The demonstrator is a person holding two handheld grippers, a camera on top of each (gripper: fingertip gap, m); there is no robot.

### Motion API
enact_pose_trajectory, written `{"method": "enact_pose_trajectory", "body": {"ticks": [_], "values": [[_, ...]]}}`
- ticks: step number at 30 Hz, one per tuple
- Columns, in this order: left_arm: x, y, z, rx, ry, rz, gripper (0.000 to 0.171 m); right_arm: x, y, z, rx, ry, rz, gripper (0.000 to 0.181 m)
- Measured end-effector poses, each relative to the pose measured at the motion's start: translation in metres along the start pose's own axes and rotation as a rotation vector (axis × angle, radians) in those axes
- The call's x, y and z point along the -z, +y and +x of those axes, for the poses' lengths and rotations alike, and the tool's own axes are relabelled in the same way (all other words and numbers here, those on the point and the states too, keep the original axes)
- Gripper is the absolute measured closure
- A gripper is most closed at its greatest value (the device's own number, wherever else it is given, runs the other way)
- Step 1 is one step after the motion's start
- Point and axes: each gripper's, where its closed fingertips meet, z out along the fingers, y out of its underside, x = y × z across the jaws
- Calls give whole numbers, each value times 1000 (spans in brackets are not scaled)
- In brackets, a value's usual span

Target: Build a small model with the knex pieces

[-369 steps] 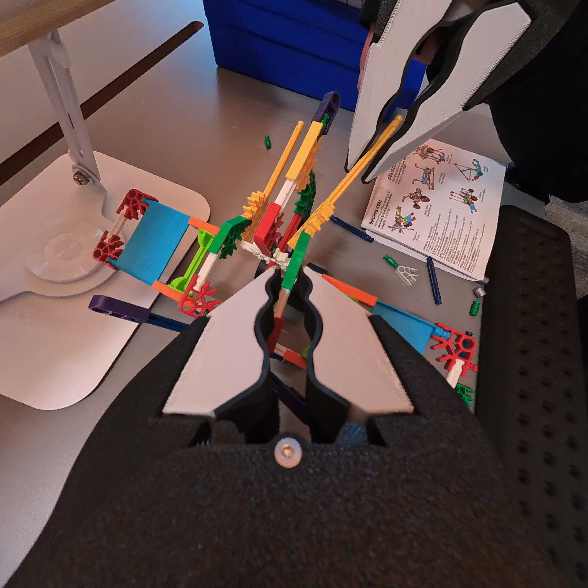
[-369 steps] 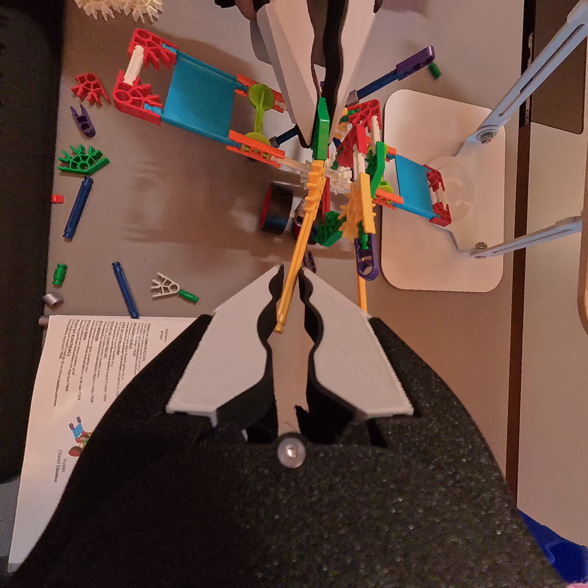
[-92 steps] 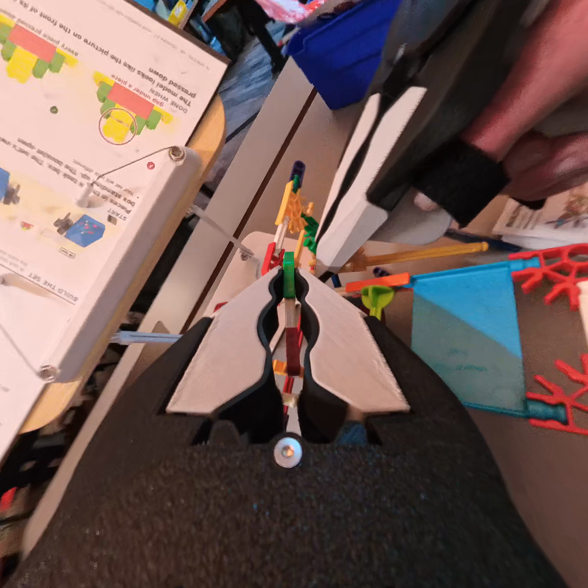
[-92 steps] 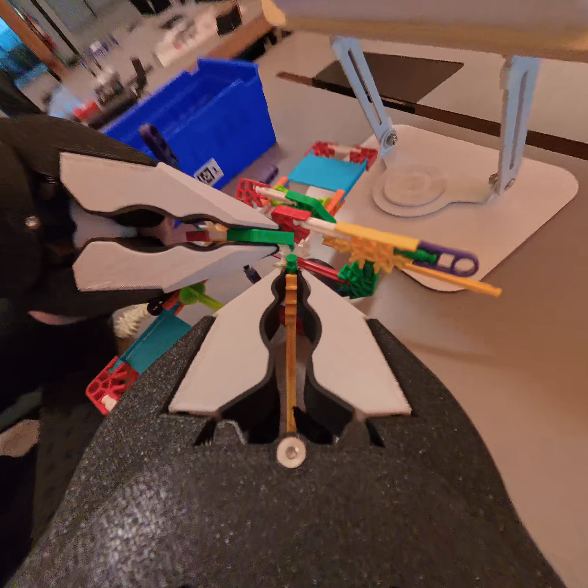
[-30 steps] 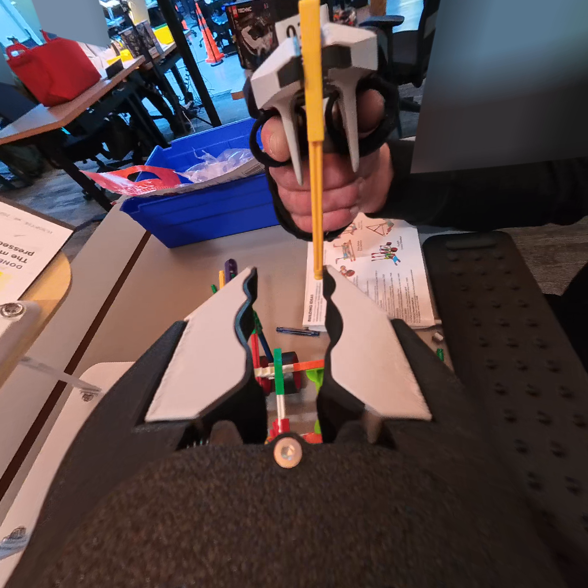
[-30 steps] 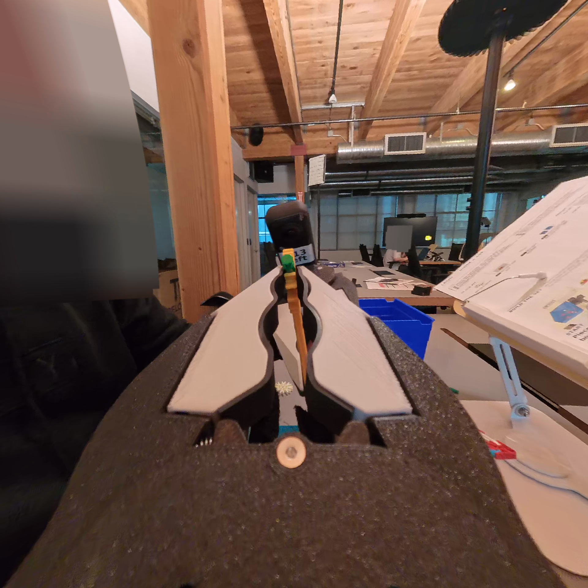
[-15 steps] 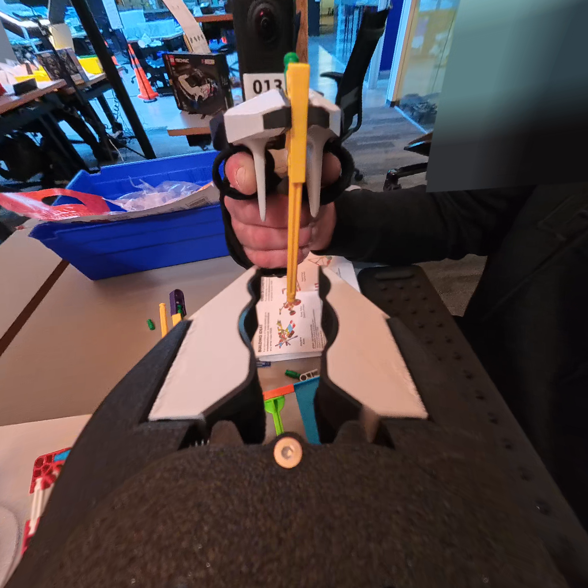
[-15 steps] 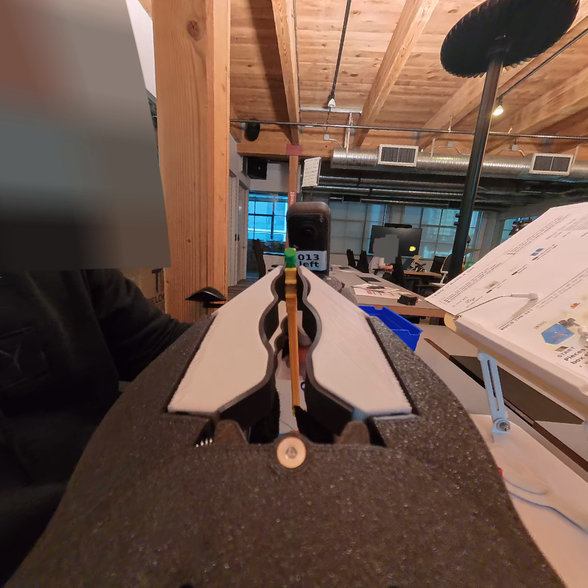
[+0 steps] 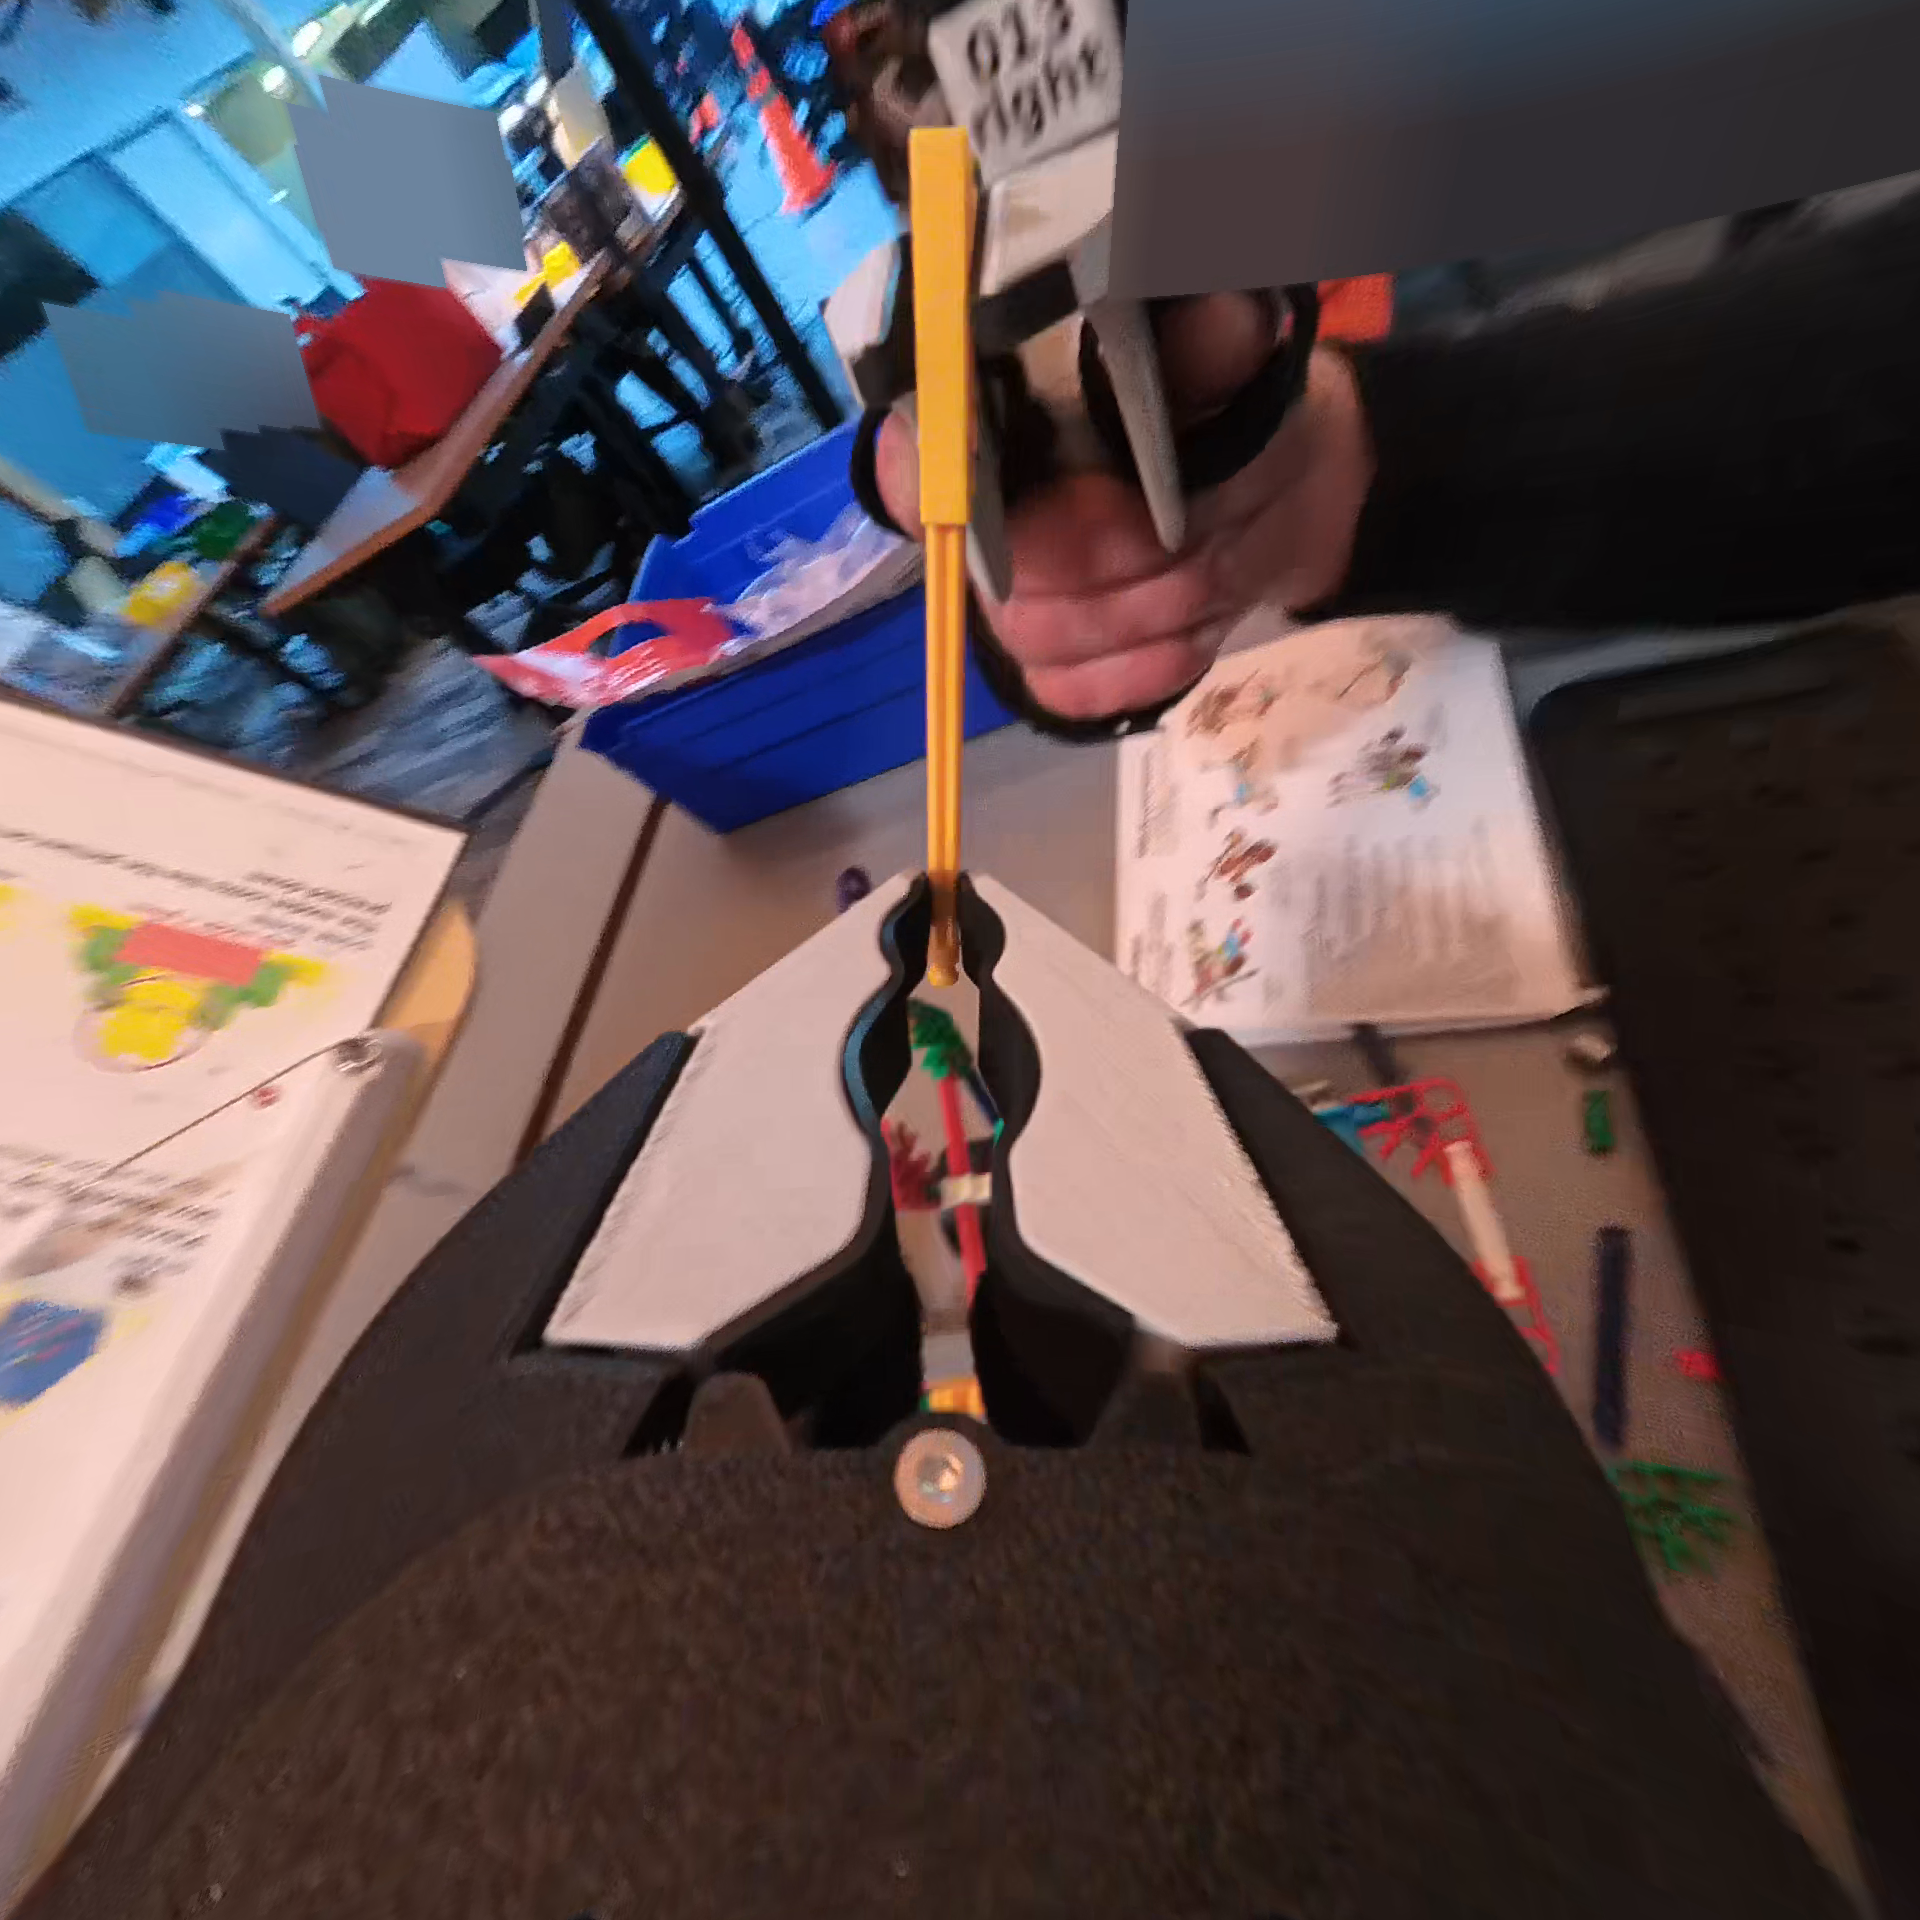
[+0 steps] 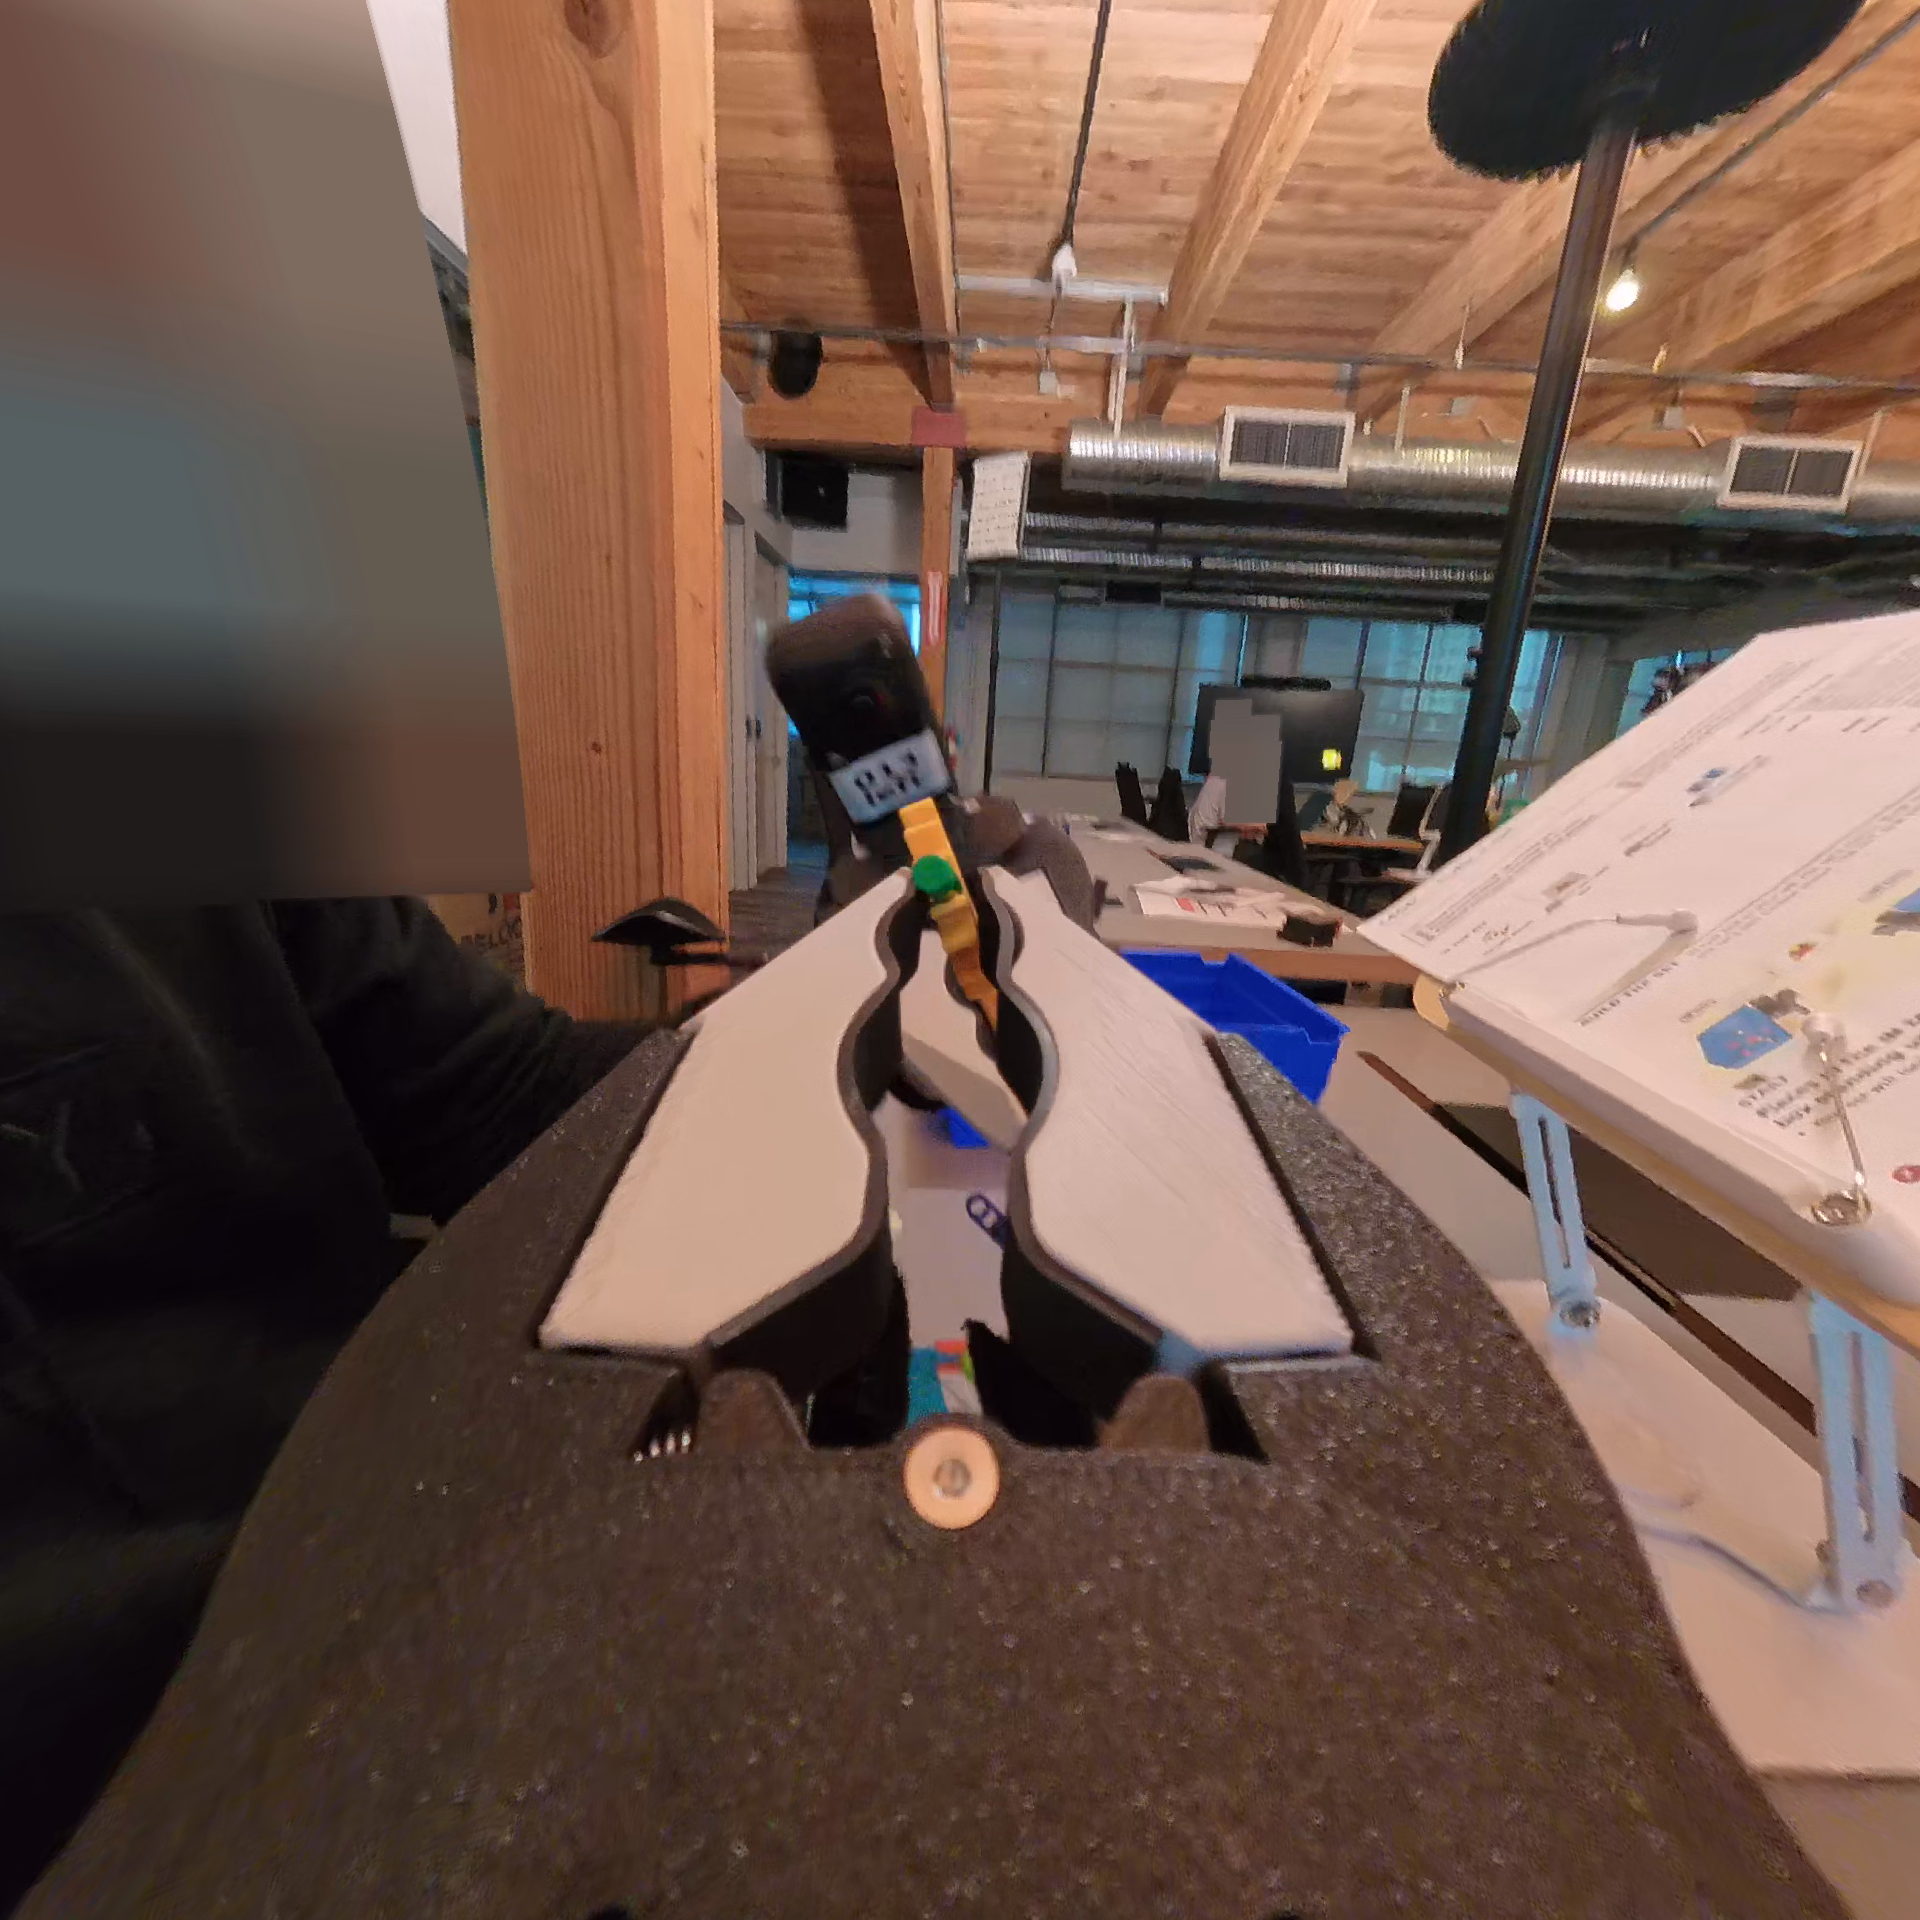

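Note:
A yellow rod (image 9: 943, 727) with a flat yellow connector at its top stands upright in the air. My left gripper (image 9: 940, 899) is shut on the rod's lower end. A hand holds my right gripper (image 9: 1070, 416) at the rod's top, and the connector lies against its left finger. In the right wrist view my right gripper (image 10: 948, 909) has its jaws parted. The yellow rod (image 10: 961, 935), with a green cap (image 10: 932, 876), leans loosely between the tips. The colourful rod-and-connector model (image 9: 940, 1101) lies on the table below my left gripper, mostly hidden.
A blue bin (image 9: 790, 707) stands at the back of the grey table. A printed booklet (image 9: 1330, 831) and a black mat (image 9: 1766, 935) lie to the right. An instruction board on a white stand (image 9: 156, 1039) is at the left. Loose pieces (image 9: 1455, 1153) lie scattered.
My left gripper was open under the rod half a second ago and has shut on its lower end. My right gripper's jaws have parted. Earlier the rod came off the model and was lifted.

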Motion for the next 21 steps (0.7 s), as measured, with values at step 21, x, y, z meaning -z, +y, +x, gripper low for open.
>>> {"method": "enact_pose_trajectory", "body": {"ticks": [21], "values": [[1,35,-61,-752,-629,-493,169,34,75,59,-406,304,-424,122]]}}
